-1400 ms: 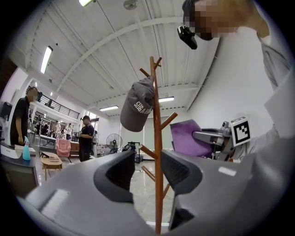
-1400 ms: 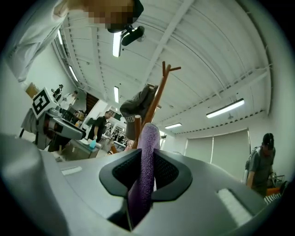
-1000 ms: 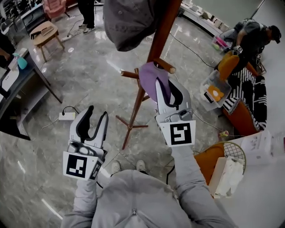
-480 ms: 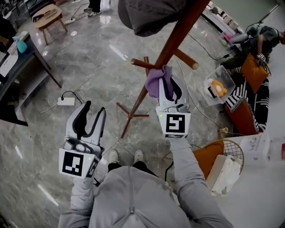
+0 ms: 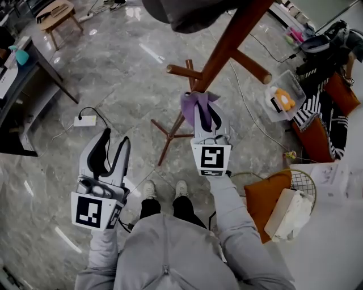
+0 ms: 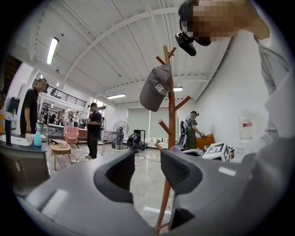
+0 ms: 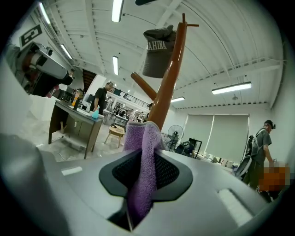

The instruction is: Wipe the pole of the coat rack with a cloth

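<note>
The coat rack's brown wooden pole (image 5: pixel 227 51) slants up the head view from tripod feet (image 5: pixel 167 136) on the floor, with stub pegs and a grey cap (image 5: pixel 181 14) at the top. My right gripper (image 5: pixel 207 110) is shut on a purple cloth (image 5: pixel 199 103), which is pressed against the pole just below the pegs. In the right gripper view the cloth (image 7: pixel 142 161) runs between the jaws up to the pole (image 7: pixel 166 83). My left gripper (image 5: pixel 113 143) hangs open and empty at lower left, away from the rack; its view shows the pole (image 6: pixel 171 120) ahead.
A white power strip with cable (image 5: pixel 85 120) lies on the marble floor left of the rack. A dark desk (image 5: pixel 22 79) stands far left. An orange cushion (image 5: pixel 266 198), a plastic box (image 5: pixel 283 96) and a person (image 5: pixel 329 45) are at the right. My shoes (image 5: pixel 164 190) are below the rack's feet.
The right gripper with the cloth has slid down along the pole towards me. The left gripper has drifted slightly lower and stays open.
</note>
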A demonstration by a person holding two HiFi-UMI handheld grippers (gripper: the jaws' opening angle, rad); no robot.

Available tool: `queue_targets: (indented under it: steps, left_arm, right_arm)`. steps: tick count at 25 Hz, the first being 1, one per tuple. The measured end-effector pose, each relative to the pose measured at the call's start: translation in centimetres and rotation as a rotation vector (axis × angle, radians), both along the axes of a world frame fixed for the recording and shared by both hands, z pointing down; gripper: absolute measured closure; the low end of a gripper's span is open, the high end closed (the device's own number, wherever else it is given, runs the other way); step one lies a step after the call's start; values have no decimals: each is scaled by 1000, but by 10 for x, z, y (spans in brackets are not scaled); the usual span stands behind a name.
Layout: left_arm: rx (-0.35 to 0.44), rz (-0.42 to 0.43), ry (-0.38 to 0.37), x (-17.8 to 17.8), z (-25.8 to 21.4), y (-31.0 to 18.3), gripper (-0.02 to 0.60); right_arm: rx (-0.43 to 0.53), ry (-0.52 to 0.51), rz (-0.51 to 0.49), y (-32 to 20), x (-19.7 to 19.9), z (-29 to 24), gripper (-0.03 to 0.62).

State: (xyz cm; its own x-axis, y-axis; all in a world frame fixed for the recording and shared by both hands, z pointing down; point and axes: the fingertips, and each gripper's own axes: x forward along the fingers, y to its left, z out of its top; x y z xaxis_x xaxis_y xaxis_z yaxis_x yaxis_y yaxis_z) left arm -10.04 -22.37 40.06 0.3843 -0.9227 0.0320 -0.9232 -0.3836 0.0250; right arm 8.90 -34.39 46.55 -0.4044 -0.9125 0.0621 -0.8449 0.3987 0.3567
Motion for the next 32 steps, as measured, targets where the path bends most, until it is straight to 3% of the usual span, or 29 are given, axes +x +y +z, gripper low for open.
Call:
queue_targets:
  steps: [9,17,21,28,32]
  left_arm:
    - [-23,29,7,4,12,-1,397]
    - [-47,45,-6,4,21,-4,397]
    - [-50,47,-5,8,24,-6,397]
    - [-17,72,10,19,14,-10,397]
    - [15,88,17,22,1,-10,397]
  right_arm:
    - [-143,28,15,4,-9,65,536]
    - [-321,107,-43,18,-32,142,536]
    - [-373,68,-64,38,-34,151,536]
    - [-231,-121,7,76,6,47,536]
    - [-54,-236,106,90,34,-49,536]
